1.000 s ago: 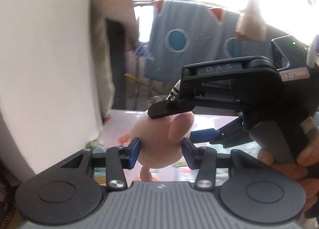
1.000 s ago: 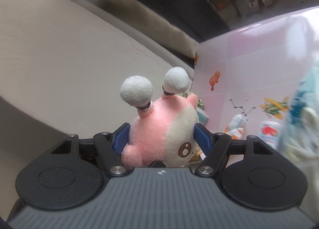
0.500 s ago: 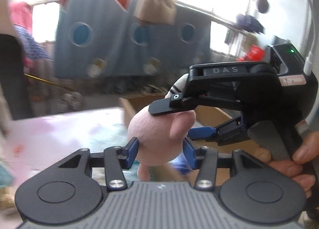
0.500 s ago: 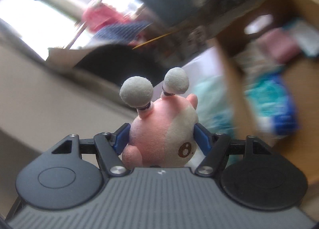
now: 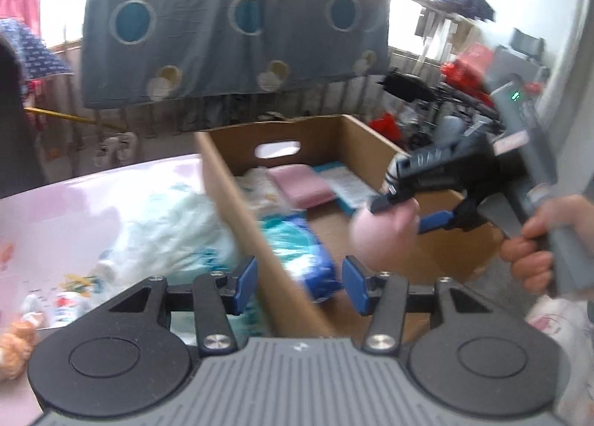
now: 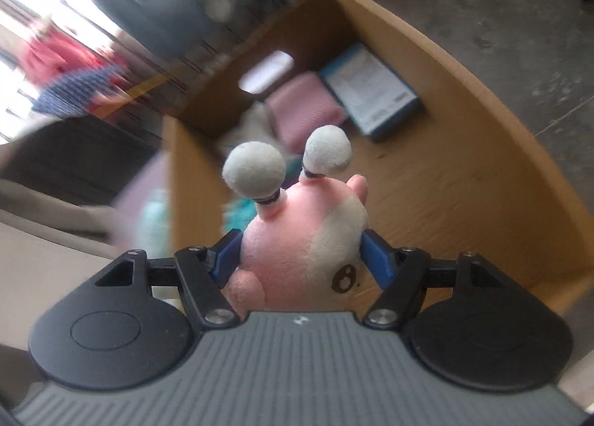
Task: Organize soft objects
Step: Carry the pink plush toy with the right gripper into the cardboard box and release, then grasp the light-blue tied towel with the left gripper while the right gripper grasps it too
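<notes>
While the right gripper [image 6: 300,255] pinched the pink plush toy [image 6: 297,240] above the cardboard box [image 6: 464,173], the left gripper [image 5: 299,283] hung spread, holding nothing.

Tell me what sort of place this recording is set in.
Probably a lived-in home, perhaps a balcony or laundry corner. A blue blanket hangs drying by bright windows, shoes sit on the bare floor, and a cardboard box holds soft household things while the right gripper carries a plush toy.
</notes>
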